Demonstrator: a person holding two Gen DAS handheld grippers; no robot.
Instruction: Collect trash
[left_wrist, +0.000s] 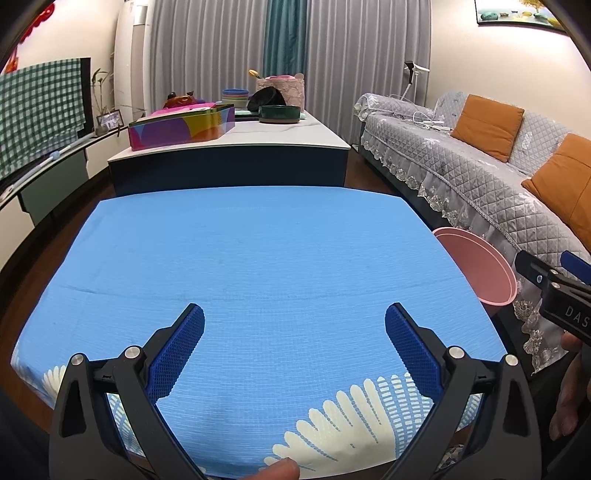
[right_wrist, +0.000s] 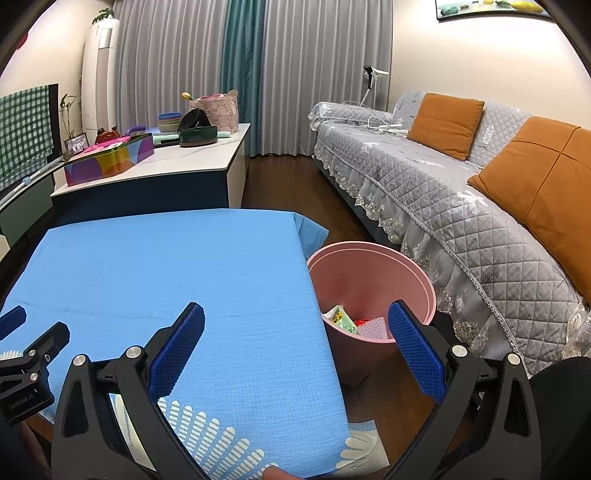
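1. Your left tongs (left_wrist: 294, 317) are spread wide, holding nothing, with blue cloth showing between the tips.
2. Your right tongs (right_wrist: 296, 317) are also spread wide and hold nothing. One tip sits over the cloth, the other in front of the bin.
3. The fingers (left_wrist: 176, 352) of both tongs are black plastic, each lined with a blue pad of fine raised dots.
4. The tabletop (left_wrist: 258, 258) is covered with a woven blue cloth, lightly creased, with a cream feather-like print near its closest edge.
5. A round pink plastic bin (right_wrist: 373, 273) stands on the dark wooden floor (right_wrist: 391, 402), just beside the right edge of the tabletop.
6. The trash (right_wrist: 341, 318) lies inside the bin: a pale green and white wrapper, with something red and white next to it.
7. A sofa (right_wrist: 461, 221) under a grey quilted cover with a lace fringe runs along the right wall, carrying two orange cushions (right_wrist: 445, 123).
8. Beyond the tabletop a white-topped cabinet (left_wrist: 236, 147) holds a multicoloured box (left_wrist: 181, 127), stacked bowls and a dark green dish (left_wrist: 279, 113).
9. Grey and teal curtains (left_wrist: 288, 48) hang along the far wall.
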